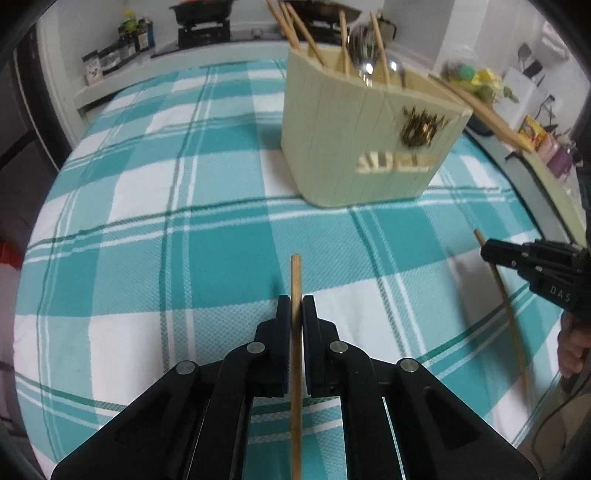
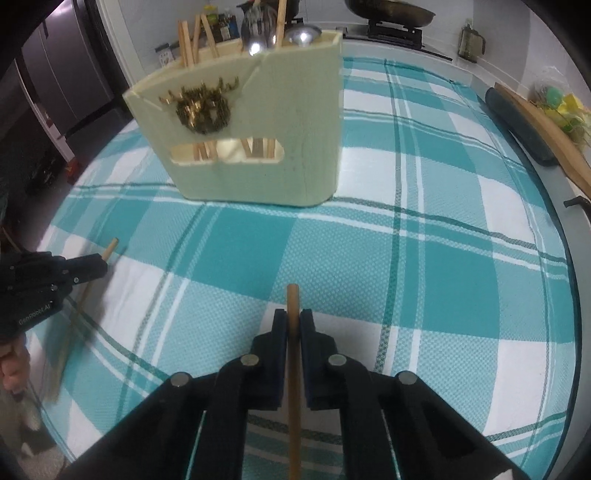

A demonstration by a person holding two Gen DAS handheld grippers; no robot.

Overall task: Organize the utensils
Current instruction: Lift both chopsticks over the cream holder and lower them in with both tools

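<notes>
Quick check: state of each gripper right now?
Left gripper: closed on a wooden chopstick.
Right gripper: closed on another wooden chopstick.

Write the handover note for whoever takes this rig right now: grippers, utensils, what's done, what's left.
Left gripper: shut on a wooden chopstick, tip pointing forward, above the cloth.
Right gripper: shut on a second chopstick, likewise.
The utensil holder stands upright on the checked tablecloth, ahead of both grippers and apart from them.
Done: the holder already has several chopsticks and metal spoons in it.
Left: carry both held chopsticks to the holder, probably to the chopstick side, and drop them in.
</notes>
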